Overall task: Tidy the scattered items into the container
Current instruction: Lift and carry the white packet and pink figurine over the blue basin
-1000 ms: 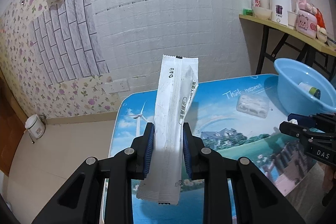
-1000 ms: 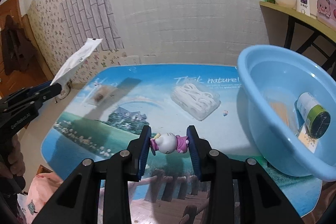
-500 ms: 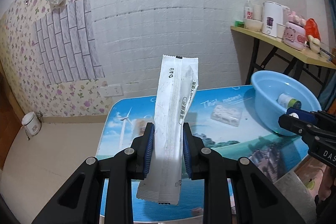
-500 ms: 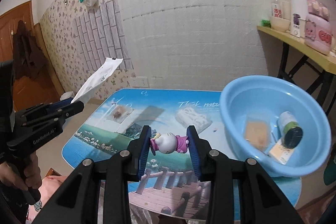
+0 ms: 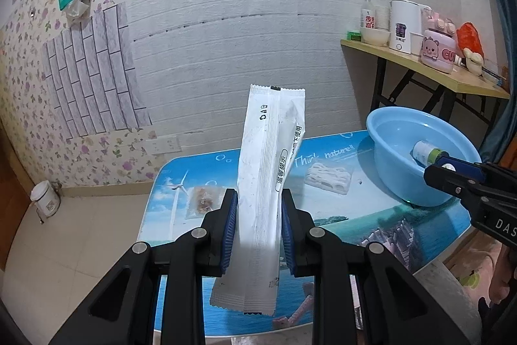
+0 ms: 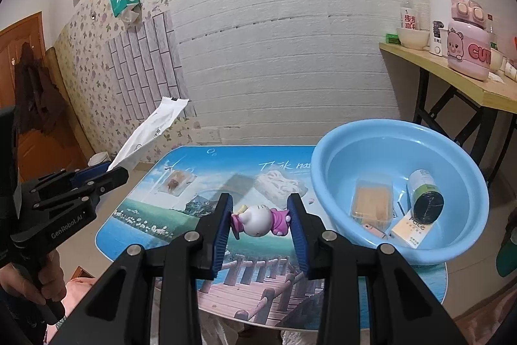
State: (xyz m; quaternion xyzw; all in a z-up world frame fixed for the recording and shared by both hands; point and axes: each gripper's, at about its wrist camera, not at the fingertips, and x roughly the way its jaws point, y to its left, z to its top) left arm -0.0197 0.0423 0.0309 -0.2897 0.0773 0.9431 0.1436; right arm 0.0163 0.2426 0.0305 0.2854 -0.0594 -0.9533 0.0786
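Between left tongs (image 5: 258,228): flat crinkled white sachet (image 5: 269,183).

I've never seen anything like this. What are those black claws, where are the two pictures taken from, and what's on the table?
No robot here: a person holds a black two-finger gripper in each hand, each with its own fisheye camera. The left gripper is shut on a tall white packet. The right gripper is shut on a small cat figurine lying sideways. On the picture-printed table lie a clear snack pouch and a clear pack of white pieces. The blue basin already holds a cylindrical can, a clear tray and a small box.
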